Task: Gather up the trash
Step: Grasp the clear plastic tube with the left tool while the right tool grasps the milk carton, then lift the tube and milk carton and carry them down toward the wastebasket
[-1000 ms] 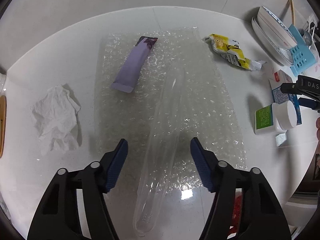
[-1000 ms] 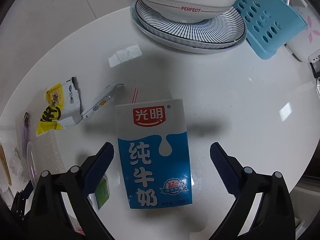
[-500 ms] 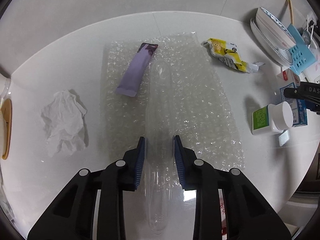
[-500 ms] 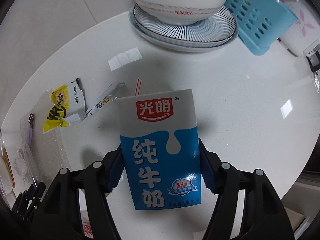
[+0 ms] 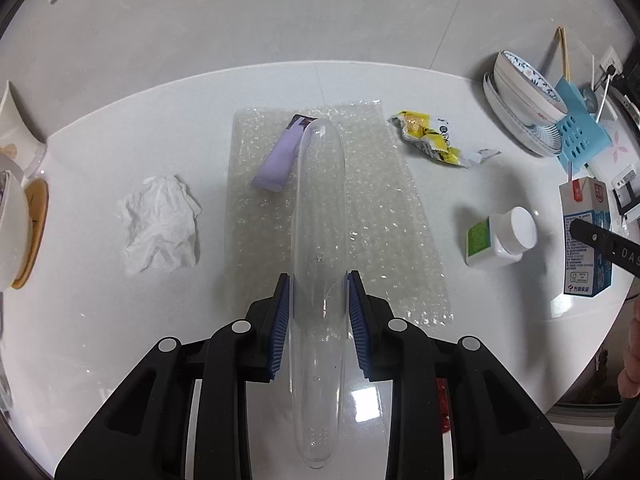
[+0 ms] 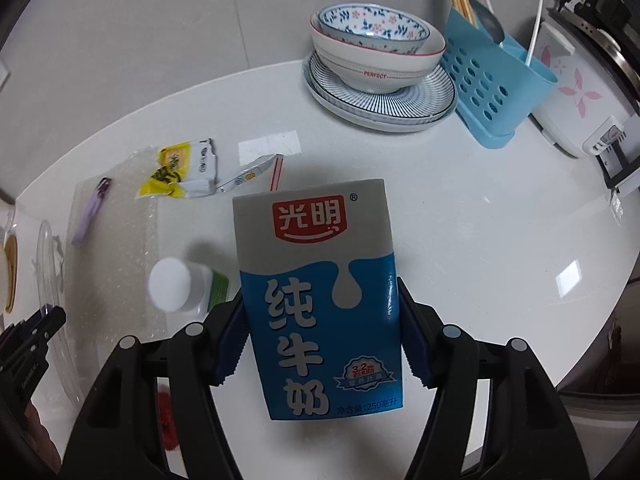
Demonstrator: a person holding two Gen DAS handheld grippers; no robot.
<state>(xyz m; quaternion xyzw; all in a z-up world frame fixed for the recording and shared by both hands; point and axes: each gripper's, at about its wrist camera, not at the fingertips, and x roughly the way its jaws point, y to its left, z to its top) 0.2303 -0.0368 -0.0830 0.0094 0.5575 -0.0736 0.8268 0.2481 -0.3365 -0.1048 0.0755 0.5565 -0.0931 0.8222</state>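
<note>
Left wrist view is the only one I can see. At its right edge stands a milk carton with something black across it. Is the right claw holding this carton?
Observer: Yes. The right wrist view shows the right claw shut on the milk carton, with a blue pad pressing on each side.
Operator: I see only its side. What is on the front?
Observer: The front is grey on top and blue below, with a red logo and big pale characters.
Operator: Is there any small trash that I miss near the yellow wrapper?
Observer: Just beyond the yellow wrapper a pale flat rectangle, perhaps tape, lies on the table.
</note>
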